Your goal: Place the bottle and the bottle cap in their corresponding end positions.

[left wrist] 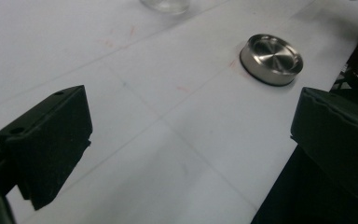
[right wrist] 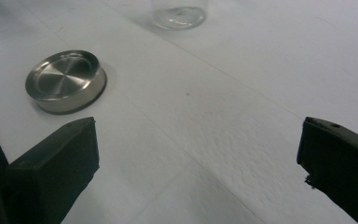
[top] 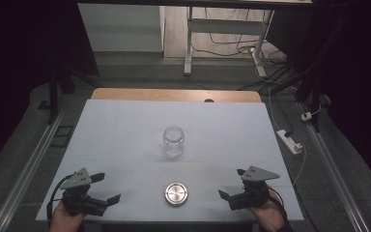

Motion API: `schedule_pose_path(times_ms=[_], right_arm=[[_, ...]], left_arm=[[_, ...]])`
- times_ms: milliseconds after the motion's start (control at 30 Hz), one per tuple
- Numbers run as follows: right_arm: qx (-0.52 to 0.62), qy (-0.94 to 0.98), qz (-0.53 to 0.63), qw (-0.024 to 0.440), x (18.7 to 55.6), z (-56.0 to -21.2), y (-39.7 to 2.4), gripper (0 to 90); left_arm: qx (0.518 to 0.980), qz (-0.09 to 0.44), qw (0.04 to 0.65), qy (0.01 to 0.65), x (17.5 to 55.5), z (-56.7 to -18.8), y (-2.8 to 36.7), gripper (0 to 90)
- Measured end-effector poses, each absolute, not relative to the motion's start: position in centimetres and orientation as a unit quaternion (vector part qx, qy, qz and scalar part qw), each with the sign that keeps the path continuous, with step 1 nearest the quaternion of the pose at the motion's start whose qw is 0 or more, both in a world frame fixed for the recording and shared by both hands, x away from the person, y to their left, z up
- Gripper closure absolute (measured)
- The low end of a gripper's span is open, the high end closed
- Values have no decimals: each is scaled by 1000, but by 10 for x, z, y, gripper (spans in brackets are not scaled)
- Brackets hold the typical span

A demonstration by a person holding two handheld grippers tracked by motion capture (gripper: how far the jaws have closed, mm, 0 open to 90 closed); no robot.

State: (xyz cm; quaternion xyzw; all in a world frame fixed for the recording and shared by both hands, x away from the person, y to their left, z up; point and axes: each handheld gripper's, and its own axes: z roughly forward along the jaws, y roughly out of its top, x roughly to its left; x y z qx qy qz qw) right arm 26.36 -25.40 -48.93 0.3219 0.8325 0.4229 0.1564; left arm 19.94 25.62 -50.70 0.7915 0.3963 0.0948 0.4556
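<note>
The metal lid [top: 177, 194] lies flat between both wide-open, empty grippers, inward of the left gripper [top: 105, 188] and about as near the right gripper [top: 231, 184].

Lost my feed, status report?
Left gripper and right gripper open, empty. Round steel lid between them, clear glass jar beyond, uncapped. Nothing obstructing.

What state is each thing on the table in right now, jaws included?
Glass jar: upright, open, no lid on, looks empty.
Metal lid: off the jar, lying flat near the table's front edge, untouched.
Left gripper: jaws wide open, nothing between them.
Right gripper: jaws wide open, nothing between them.
</note>
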Motion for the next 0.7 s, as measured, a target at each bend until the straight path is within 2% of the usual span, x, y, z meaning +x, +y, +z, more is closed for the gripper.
schedule_pose_path(times_ms=[700], right_arm=[[392,811,394,184,240,-493,-300,0]], left_arm=[[769,117,418,470,173,-520,286,2]])
